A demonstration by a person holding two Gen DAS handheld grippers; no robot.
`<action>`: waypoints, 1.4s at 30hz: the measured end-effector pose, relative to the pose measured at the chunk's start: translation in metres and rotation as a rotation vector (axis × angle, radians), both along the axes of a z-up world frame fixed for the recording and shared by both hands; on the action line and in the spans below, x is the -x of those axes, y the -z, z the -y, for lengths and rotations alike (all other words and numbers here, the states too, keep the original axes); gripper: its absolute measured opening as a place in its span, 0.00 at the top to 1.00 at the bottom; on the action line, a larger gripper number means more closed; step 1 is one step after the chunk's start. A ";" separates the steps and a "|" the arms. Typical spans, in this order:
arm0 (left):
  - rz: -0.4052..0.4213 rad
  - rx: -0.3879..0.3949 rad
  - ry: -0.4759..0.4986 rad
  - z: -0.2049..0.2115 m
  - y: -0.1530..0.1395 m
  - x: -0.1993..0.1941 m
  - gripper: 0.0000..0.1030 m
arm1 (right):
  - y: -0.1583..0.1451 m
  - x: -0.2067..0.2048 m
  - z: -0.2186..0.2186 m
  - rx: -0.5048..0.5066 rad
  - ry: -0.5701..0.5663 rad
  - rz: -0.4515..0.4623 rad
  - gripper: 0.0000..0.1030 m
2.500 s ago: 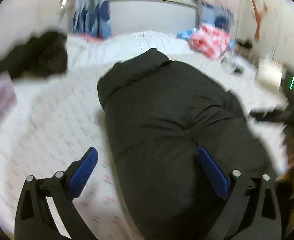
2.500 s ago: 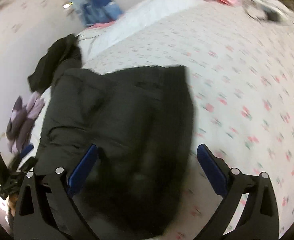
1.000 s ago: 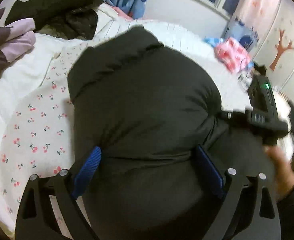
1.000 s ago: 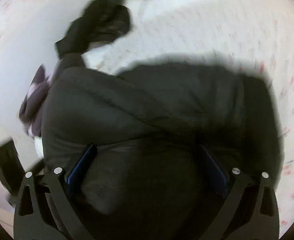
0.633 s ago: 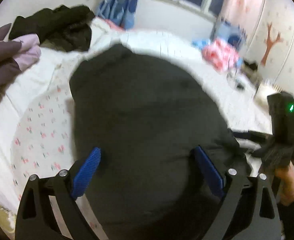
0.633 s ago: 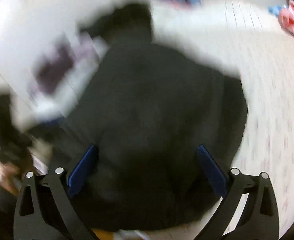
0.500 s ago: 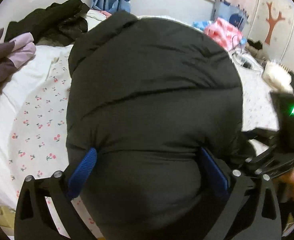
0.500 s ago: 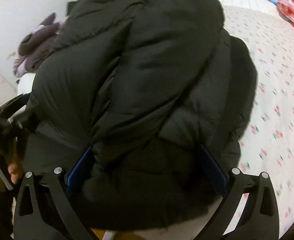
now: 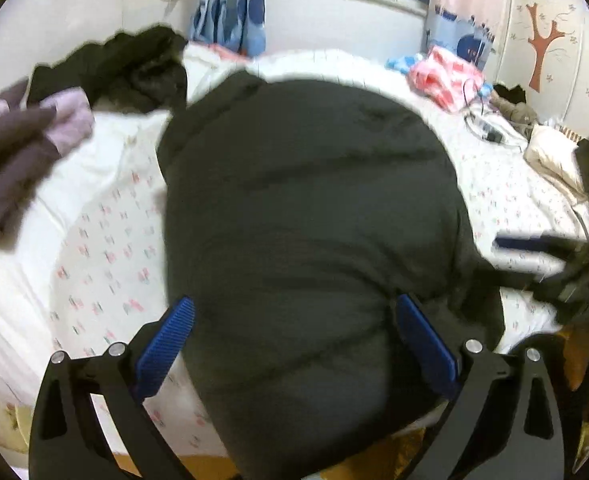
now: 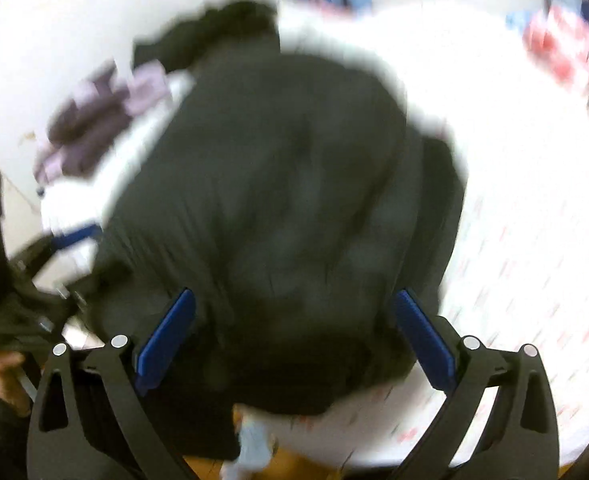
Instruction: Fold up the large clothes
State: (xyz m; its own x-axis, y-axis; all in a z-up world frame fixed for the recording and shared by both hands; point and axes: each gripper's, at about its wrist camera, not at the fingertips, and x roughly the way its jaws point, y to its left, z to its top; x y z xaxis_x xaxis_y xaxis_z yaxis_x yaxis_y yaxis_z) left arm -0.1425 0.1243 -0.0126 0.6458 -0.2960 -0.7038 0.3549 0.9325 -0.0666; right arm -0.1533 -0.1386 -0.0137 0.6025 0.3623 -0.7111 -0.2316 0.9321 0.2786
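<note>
On the bed (image 9: pixel 94 248), with its smooth white sheet printed in small pink sprigs, the puffy black quilted coat (image 9: pixel 306 220) lies doubled into a thick rounded bundle, so the folding looks nearly done. The left hand-held gripper (image 9: pixel 294 340) and right hand-held gripper (image 10: pixel 290 336) both gape wide above it, gripping nothing.

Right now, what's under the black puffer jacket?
The black puffer jacket lies on the bed's floral-print sheet, which shows on both sides of it. Anything directly beneath the jacket is covered, so I cannot tell whether something else lies there.
</note>
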 end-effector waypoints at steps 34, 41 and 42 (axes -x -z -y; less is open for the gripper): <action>0.027 -0.052 -0.126 0.031 0.007 -0.002 0.07 | 0.008 -0.078 -0.009 0.039 0.059 -0.096 0.07; 0.079 -0.034 -0.191 0.024 -0.003 0.025 0.07 | 0.029 -0.036 -0.019 0.129 0.058 -0.127 0.07; 0.087 -0.031 -0.197 0.024 -0.005 0.028 0.07 | 0.034 -0.037 -0.021 0.131 0.055 -0.149 0.07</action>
